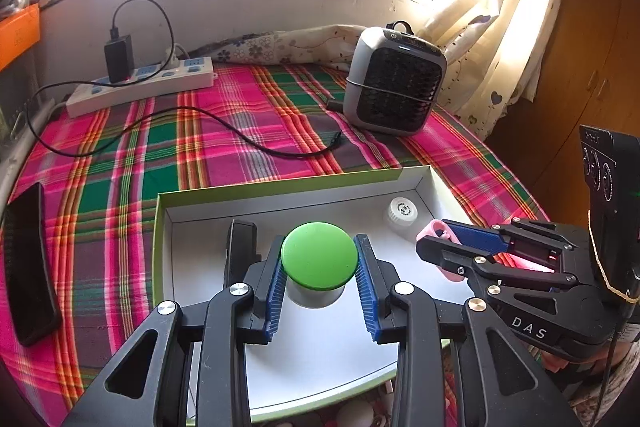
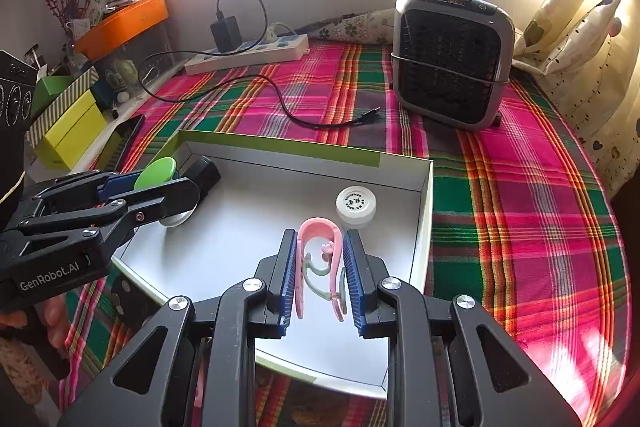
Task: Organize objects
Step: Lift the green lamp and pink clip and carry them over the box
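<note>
**Both grippers closed on loads**

My left gripper [image 1: 320,263] points forward and slightly down, its jaws set against either side of the green-lidded jar [image 1: 319,255], blue pads [image 1: 276,287] pressing its body just under the lid. My right gripper [image 2: 319,267] sits just to the right of it, angled inward, jaws narrowed onto the pink clip [image 2: 320,247], pads touching both its outer sides. A bit of my left hand [image 2: 56,319] shows under its handle.

Inside the white box [image 2: 424,211], bare floor lies open in the middle. A round white cap [image 2: 356,203] sits by its far right corner, and a black block [image 2: 206,174] by its far left. Beyond the box, a black cable [image 2: 280,103] and a heater [image 2: 452,57] stand on the plaid cloth [image 2: 520,187].
</note>
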The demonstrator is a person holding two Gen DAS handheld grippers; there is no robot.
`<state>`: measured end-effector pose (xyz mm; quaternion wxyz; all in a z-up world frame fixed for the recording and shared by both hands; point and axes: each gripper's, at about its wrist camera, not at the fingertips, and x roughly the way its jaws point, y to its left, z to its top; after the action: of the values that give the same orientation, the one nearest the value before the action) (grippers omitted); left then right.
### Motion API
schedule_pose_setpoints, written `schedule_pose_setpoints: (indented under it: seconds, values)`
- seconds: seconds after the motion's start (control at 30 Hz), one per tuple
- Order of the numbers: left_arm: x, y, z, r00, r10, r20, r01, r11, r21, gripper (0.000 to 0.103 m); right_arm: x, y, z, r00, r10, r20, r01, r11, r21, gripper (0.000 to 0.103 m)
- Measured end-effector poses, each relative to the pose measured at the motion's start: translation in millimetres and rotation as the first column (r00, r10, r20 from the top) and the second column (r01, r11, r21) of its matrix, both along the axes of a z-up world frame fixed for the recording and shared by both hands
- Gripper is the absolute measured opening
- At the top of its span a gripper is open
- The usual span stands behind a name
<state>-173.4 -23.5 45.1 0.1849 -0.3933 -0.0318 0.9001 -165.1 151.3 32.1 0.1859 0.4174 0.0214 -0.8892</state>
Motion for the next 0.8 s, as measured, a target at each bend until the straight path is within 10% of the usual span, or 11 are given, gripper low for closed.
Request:
schedule_pose_setpoints:
  seconds: [0.8]
  values:
    - [-38.8, 12.7, -24.1, 0.999, 0.029, 0.039, -0.027, 0.999, -0.047, 0.03, -21.5, -9.2, -19.9, 1.0, -0.004, 0.0, 0.004, 0.997, 0.073, 0.024]
